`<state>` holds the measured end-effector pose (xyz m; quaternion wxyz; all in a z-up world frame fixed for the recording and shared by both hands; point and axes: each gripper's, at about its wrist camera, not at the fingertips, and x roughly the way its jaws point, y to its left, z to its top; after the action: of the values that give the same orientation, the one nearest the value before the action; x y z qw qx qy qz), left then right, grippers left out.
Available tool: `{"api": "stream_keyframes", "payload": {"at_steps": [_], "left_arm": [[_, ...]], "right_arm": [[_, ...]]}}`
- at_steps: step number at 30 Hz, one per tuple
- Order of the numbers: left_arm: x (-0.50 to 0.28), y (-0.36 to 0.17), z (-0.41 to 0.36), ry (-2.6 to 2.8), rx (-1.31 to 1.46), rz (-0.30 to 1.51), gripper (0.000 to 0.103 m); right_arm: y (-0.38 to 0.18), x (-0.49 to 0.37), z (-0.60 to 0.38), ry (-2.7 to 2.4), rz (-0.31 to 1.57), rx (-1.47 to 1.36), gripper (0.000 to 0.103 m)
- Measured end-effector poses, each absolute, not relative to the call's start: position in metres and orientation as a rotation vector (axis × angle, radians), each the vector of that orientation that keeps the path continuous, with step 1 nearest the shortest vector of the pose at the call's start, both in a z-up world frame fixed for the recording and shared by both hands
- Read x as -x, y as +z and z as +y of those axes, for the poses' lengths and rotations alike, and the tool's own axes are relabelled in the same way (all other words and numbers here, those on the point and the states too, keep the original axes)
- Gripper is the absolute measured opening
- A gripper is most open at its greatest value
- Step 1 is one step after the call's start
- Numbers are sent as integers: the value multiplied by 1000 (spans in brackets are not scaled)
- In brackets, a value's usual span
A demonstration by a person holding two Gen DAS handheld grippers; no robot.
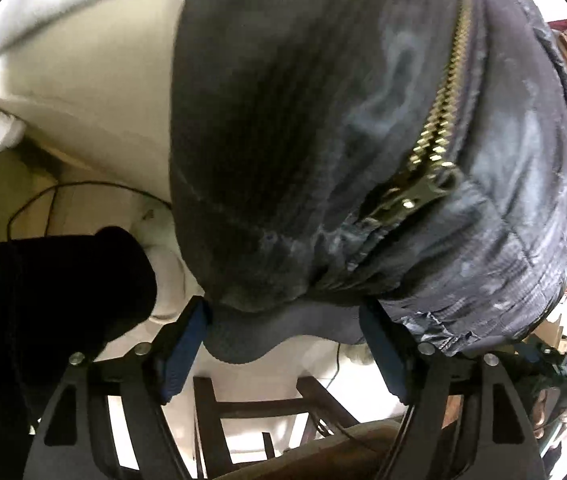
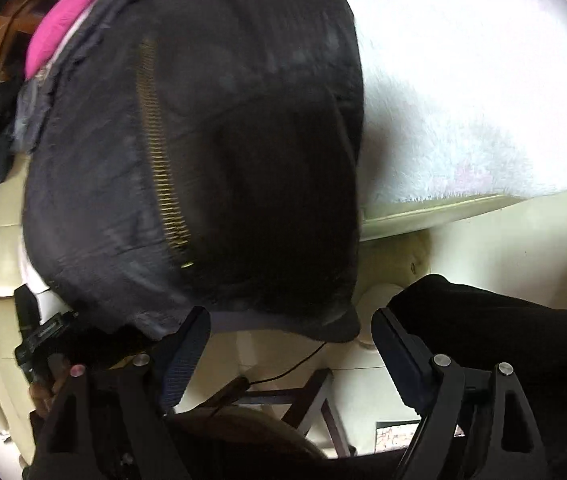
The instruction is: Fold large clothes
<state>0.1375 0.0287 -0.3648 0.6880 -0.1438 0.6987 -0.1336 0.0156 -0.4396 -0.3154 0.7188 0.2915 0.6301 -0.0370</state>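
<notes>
So this looks like the lift-and-spread step: the dark jacket (image 1: 323,128) is held up in the air off its hem, hanging in front of both cameras with the brass zipper (image 1: 443,120) running down the front. The left claw (image 1: 287,344) is wide-ish with a bunched fold of the hem sitting between its fingers (whether it's actually pinching, I can't tell). The right claw (image 2: 291,344) is spread wide, hem edge just above the gap, apparently not clamped. I'd guess the next move needs a firm grip on both corners, then laying it flat on the white fluffy blanket (image 2: 463,120). Room's cluttered: wooden chair (image 1: 251,412) below, pink cloth (image 2: 71,20) behind.
</notes>
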Motion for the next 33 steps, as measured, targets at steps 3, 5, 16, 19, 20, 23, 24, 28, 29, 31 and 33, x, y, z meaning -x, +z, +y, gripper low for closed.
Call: {"api": "stream_keyframes", "payload": {"at_steps": [3,5,16,19,20,23,24,28,29,31,33], "left_arm": [[-140,-371,26,-309,326,1570,78],[-134,-368,27,-325,339,1565,74],[-112,-334,29,-447,290,1483,7],[-106,-299,20,-532,273,1414,7],[-105,-288,16,-556,283,1395,7],[-108,-243,21,-654,335,1303,7],[-112,-226,22,-678,347,1266,8],[-140,-187,25,-730,400,1158,8],[-152,-178,24,-725,400,1143,8],[-177,-177,22,-707,393,1131,8],[-199,-184,17,-678,401,1145,8]], "right_arm": [[-335,-29,-429,-38,1426,-624,85],[-344,-37,-423,-33,1425,-615,85],[-294,-14,-410,79,1316,-544,21],[-261,-5,-405,169,1248,-551,21],[-246,-3,-403,217,1208,-560,21],[-213,-2,-410,295,1101,-587,20],[-206,-4,-411,307,1064,-594,20],[-195,-20,-434,314,962,-613,20],[-193,-26,-440,306,943,-620,20],[-192,-35,-451,287,920,-639,20],[-193,-57,-453,257,909,-660,20]]}}
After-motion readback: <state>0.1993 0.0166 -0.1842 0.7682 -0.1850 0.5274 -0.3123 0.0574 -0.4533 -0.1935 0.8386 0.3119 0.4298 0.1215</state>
